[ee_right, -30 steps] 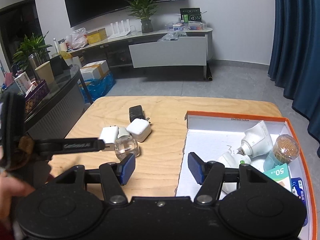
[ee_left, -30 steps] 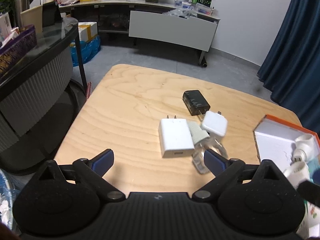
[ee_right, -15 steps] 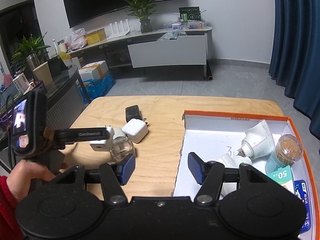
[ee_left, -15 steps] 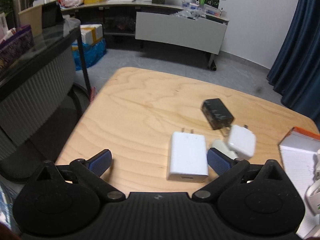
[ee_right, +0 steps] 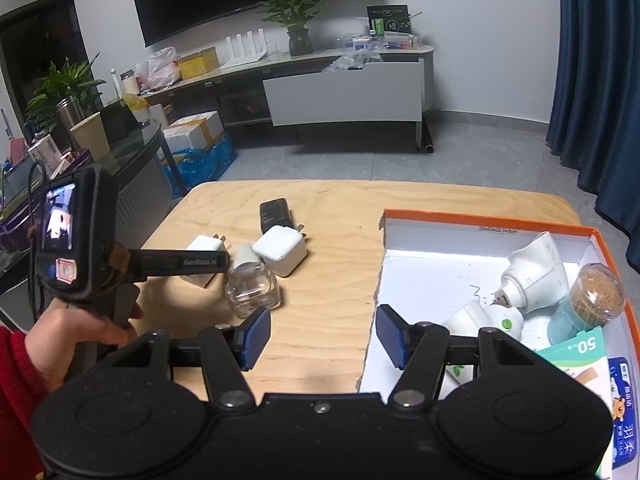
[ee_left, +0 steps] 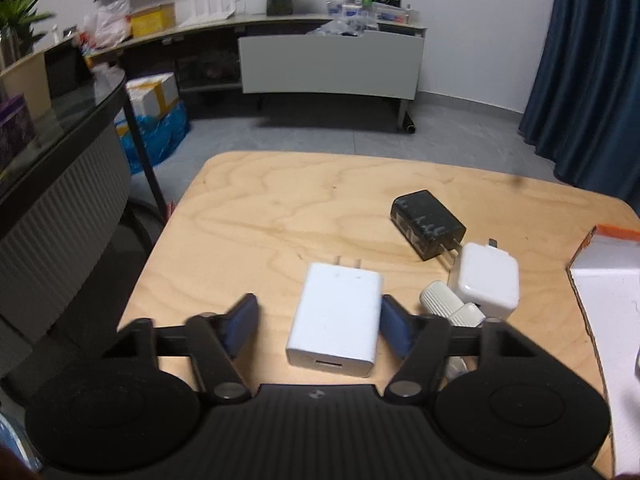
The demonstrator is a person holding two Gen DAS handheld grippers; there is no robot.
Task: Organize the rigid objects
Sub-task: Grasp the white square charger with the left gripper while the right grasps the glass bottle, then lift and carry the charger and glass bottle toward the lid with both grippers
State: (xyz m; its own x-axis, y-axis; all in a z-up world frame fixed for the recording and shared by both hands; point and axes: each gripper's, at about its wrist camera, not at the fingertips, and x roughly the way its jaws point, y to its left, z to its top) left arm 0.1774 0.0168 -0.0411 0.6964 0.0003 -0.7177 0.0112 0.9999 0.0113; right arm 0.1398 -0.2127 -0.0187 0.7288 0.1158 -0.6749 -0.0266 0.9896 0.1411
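Note:
A flat white charger lies on the wooden table between the fingers of my left gripper, which is open around it; the right pad touches its side, the left pad stands apart. A square white charger, a black charger and a clear glass bottle with a white cap lie just right of it. My right gripper is open and empty, above the left edge of the orange-rimmed white box.
The box holds a white tube, a toothpick jar, a small white bottle and printed packets. A dark glass desk stands left of the table. The table's left edge is near the left gripper.
My left gripper has moved forward and lower, and its fingers have narrowed around the flat white charger. My right gripper has hardly moved.

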